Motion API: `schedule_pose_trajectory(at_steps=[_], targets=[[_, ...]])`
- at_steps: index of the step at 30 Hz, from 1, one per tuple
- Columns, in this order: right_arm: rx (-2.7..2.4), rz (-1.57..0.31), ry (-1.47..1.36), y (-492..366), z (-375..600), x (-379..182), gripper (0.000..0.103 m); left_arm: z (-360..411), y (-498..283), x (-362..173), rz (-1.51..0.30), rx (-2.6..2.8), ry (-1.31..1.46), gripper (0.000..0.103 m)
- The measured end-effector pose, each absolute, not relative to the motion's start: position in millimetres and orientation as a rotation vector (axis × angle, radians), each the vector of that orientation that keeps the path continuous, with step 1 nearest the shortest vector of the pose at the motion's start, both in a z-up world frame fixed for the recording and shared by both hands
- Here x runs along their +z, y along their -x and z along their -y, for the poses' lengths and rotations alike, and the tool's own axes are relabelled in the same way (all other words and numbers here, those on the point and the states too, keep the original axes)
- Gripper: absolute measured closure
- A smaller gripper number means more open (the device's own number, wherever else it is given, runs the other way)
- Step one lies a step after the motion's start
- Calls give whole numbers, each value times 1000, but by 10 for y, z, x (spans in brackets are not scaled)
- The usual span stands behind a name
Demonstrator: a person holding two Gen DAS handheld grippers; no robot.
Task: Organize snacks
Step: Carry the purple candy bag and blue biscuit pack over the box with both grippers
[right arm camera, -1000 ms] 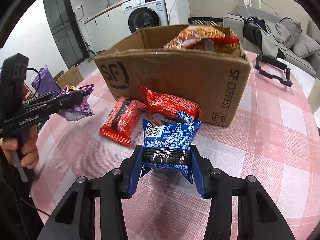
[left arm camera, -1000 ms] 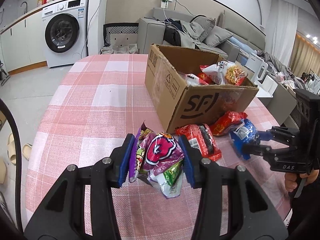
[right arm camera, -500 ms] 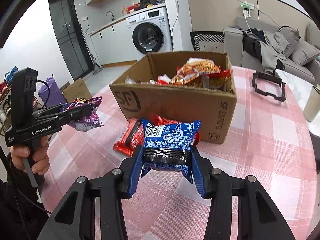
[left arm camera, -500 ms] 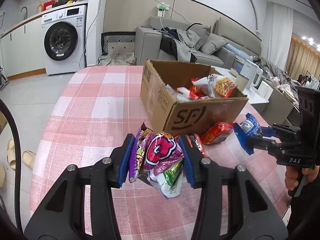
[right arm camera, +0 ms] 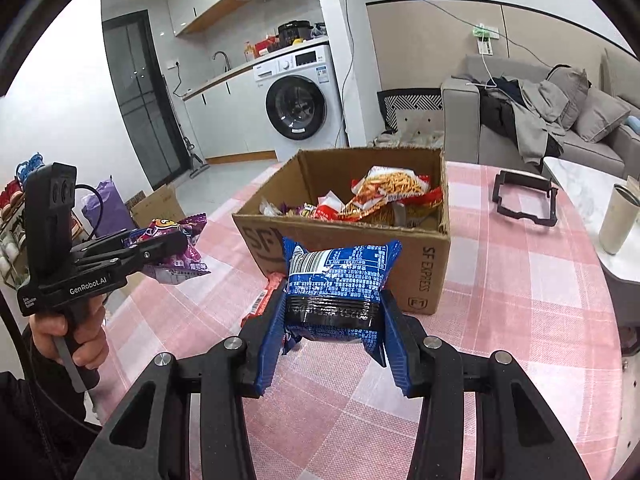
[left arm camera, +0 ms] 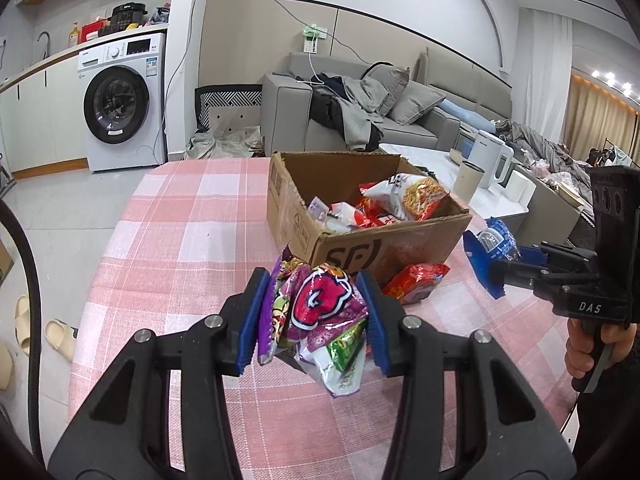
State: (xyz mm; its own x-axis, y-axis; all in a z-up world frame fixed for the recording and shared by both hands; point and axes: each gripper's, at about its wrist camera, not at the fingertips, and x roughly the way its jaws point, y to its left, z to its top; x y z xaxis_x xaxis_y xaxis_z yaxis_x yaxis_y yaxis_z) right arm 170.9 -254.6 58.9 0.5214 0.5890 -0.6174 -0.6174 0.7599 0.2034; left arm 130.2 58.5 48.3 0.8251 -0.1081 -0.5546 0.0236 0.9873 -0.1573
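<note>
My left gripper [left arm camera: 314, 316] is shut on a bunch of purple snack packets [left arm camera: 320, 312] and holds it above the table, in front of the open cardboard box [left arm camera: 384, 248]. My right gripper [right arm camera: 332, 340] is shut on a blue snack packet [right arm camera: 336, 280], held in the air before the same box [right arm camera: 424, 276]. The box holds several snack bags, with a noodle bag [right arm camera: 392, 188] on top. A red packet [left arm camera: 416, 280] lies on the table against the box front. In the right wrist view another red packet [right arm camera: 266, 296] shows behind the blue one.
The table has a pink checked cloth [left arm camera: 192, 240]. A black frame [right arm camera: 524, 200] lies on it right of the box. A cup [right arm camera: 618, 216] stands on a side table. A kettle [left arm camera: 488, 160], a sofa [left arm camera: 360, 112] and a washing machine [left arm camera: 120, 104] stand beyond.
Both grippers have risen with their packets. The box now appears lower and its contents show more. The red packets stay on the table.
</note>
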Motion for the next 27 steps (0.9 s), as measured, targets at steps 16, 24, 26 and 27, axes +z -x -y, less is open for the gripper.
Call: schedule_pose_trajectory(at_steps=[16,24,26,27], targets=[[711,-657,9,-1691,2689,817,57,-396,-1348,759,-543,-99,131,61],[698,-642,-10,-1744,2720,888,57,-285,-1458,908,-521,-113,109,61],[694,-636,-15,-1764,2730,916,57,-260,-1509,947,-518,-113,106,61],[691,-634,-16,-1779,2732,932,57,-251,-1544,966,-516,-114,105,61]])
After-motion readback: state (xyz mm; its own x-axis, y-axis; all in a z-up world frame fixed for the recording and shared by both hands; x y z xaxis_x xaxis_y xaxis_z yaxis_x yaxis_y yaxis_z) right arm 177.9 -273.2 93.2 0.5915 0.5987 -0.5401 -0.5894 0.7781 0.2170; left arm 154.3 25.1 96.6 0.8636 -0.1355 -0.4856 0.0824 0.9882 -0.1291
